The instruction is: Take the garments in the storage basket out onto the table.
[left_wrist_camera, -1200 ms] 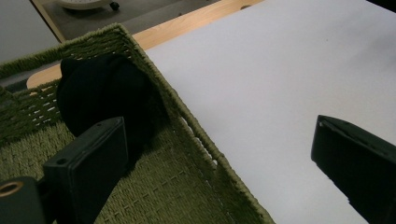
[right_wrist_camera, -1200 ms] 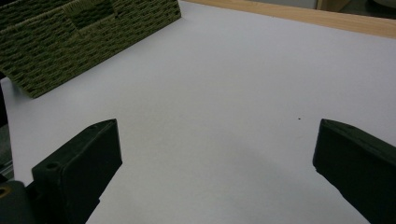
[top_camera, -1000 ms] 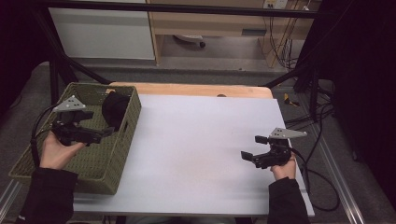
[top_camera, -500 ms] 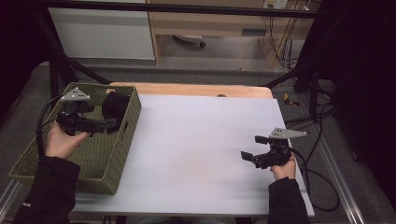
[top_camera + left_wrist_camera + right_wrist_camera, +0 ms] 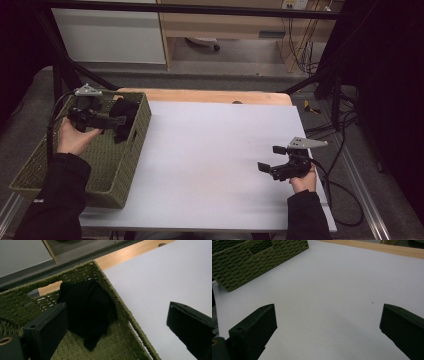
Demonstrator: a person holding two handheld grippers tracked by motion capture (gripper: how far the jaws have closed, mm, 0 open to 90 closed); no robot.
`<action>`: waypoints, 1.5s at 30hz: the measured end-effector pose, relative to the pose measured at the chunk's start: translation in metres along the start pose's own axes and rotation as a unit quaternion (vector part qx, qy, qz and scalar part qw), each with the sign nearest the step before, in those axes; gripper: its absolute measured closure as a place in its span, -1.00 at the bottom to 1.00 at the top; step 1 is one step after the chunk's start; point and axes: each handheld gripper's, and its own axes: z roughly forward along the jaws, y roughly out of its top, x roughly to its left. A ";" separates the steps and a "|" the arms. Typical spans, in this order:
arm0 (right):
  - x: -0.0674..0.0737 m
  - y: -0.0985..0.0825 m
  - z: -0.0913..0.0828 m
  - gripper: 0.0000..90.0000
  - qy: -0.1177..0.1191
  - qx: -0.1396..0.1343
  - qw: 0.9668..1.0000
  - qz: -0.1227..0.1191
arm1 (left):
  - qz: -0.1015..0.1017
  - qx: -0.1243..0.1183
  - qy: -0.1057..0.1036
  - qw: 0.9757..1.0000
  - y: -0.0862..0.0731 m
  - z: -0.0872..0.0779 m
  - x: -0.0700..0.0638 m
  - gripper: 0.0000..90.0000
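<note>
An olive woven basket (image 5: 125, 167) stands on the left of the white table (image 5: 215, 150). A crumpled black cloth (image 5: 127, 109) lies in its far right corner, seen close in the left gripper view (image 5: 87, 307) against the basket wall (image 5: 17, 307). My left gripper (image 5: 120, 129) hovers over the basket just short of the cloth, open and empty (image 5: 112, 312). My right gripper (image 5: 270, 158) rests low over the table's right side, open with nothing between its jaws (image 5: 328, 312).
A wooden strip (image 5: 210, 96) runs along the table's far edge. Black frame bars (image 5: 65, 75) rise behind the basket. Cables (image 5: 340, 125) hang off the right side. The basket's outer wall (image 5: 262, 262) shows far off in the right gripper view.
My left gripper has moved from the basket's middle toward its far end, closer to the black cloth. The right gripper has stayed put.
</note>
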 end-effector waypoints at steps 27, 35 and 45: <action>-0.002 -0.002 0.002 -0.97 -0.004 0.007 1.000 0.001 | -0.019 0.042 0.044 0.998 -0.001 0.058 0.032 -0.90; -0.002 -0.002 0.002 -0.97 -0.005 0.007 1.000 0.000 | -0.020 0.053 0.050 0.997 0.002 0.073 0.036 -0.88; -0.002 -0.002 0.002 -0.97 -0.005 0.008 1.000 0.003 | -0.025 0.069 0.052 0.996 -0.003 0.091 0.040 -0.87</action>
